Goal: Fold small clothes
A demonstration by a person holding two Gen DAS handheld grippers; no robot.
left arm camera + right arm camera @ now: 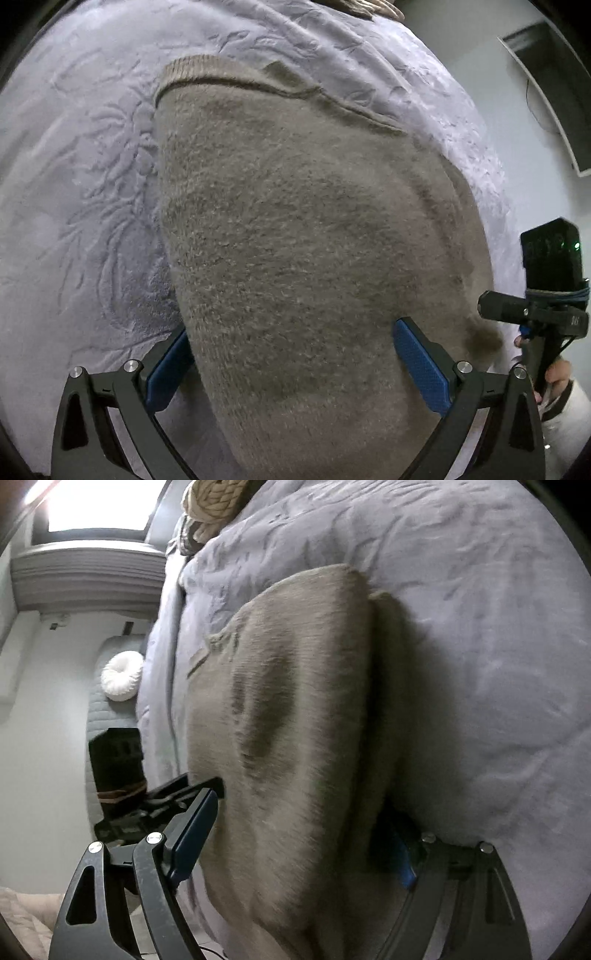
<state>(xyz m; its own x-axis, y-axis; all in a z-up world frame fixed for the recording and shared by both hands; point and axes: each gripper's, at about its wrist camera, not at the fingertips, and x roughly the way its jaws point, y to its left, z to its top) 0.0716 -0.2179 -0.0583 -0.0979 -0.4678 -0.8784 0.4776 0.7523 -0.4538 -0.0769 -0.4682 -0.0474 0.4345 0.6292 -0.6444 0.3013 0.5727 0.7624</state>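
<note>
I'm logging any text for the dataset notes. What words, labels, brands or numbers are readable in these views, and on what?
No text is readable.
Pale marks on the right gripper body: too small and blurred to read.
Taupe knit garment, lavender bedspread: no labels or print visible.

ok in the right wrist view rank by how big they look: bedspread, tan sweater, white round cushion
1. bedspread
2. tan sweater, which lies nearer the camera, so this ranking is unsure
3. white round cushion, far off, clearly smallest
</note>
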